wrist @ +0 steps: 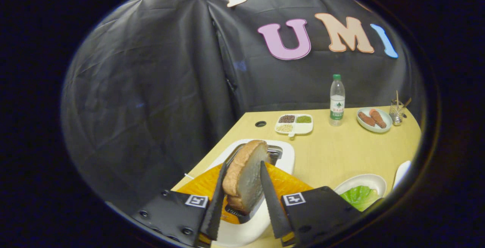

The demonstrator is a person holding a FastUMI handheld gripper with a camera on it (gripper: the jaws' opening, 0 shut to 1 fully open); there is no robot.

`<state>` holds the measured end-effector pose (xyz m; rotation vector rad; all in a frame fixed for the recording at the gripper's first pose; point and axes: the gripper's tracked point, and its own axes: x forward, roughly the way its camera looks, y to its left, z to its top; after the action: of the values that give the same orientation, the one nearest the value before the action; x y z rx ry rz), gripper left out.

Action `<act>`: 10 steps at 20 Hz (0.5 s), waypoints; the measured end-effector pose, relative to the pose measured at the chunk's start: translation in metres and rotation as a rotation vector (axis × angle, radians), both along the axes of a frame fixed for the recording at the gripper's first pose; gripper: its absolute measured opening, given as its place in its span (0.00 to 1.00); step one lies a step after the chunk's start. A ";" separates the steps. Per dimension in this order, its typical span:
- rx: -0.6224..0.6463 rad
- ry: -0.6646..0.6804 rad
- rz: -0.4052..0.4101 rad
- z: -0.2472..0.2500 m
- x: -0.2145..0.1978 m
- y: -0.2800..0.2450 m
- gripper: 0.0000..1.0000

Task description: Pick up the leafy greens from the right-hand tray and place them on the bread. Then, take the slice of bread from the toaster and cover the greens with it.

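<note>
A slice of bread [244, 174] with a brown crust stands on edge between my fingers, and my gripper [243, 164] is shut on it. The slice is lifted just above the white toaster [282, 160], whose slot [273, 151] shows right behind the bread. The toaster has an orange side [288, 183] below my fingers. To the right of my right finger, leafy greens [360, 196] lie in a white dish [363, 181]; my finger block hides their near part and whatever is under them.
On the light wooden table [333, 153] beyond the toaster stand a divided dish of beans [294, 123], a water bottle [337, 100], a plate with sausages [374, 119] and a small holder with sticks [396, 111]. Another white dish edge [401, 172] shows right of the greens.
</note>
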<state>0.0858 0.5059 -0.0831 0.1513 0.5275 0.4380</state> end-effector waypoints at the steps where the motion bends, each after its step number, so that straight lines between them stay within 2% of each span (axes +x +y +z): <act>1: -0.004 0.004 -0.005 0.001 -0.002 -0.003 0.43; 5: -0.014 0.019 -0.024 -0.002 -0.003 -0.007 0.20; 10: 0.005 -0.038 -0.045 0.017 -0.004 -0.008 0.13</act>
<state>0.0817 0.4976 -0.0661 0.1590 0.4844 0.3976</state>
